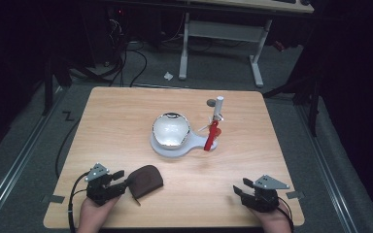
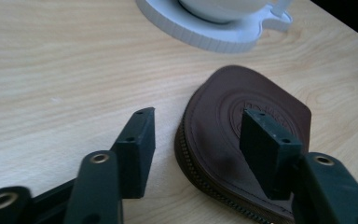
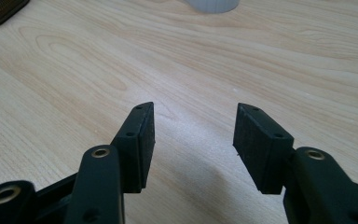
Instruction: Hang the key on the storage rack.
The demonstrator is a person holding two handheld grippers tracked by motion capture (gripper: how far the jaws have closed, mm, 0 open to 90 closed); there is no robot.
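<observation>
The high view shows the light wooden table (image 1: 126, 116) with the person's two hands at its near edge. The left gripper (image 1: 118, 180) sits at the near left, right beside a flat brown leather pouch with a zipper along its edge (image 1: 144, 180). In the left gripper view the same pouch (image 2: 223, 116) lies flat on the wood with its zipper edge between the two black jaws. One jaw hangs over the leather and the other stands over bare wood, and neither pad presses on the pouch, so the left gripper is parted and holds nothing.

The right gripper (image 1: 239, 189) rests at the near right, well apart from the pouch. In the right gripper view its jaws are spread over bare wood with nothing between them.

Farther back, near the middle of the table, a shiny round bowl (image 1: 170, 129) stands on a white flat base (image 1: 184, 147), with a red tool (image 1: 212, 134) and a white stick (image 1: 218, 107) beside it.

As a judgement, the work is only at its beginning: the pouch is reached but not yet gripped or lifted. What remains is to close on it and move or open it.
</observation>
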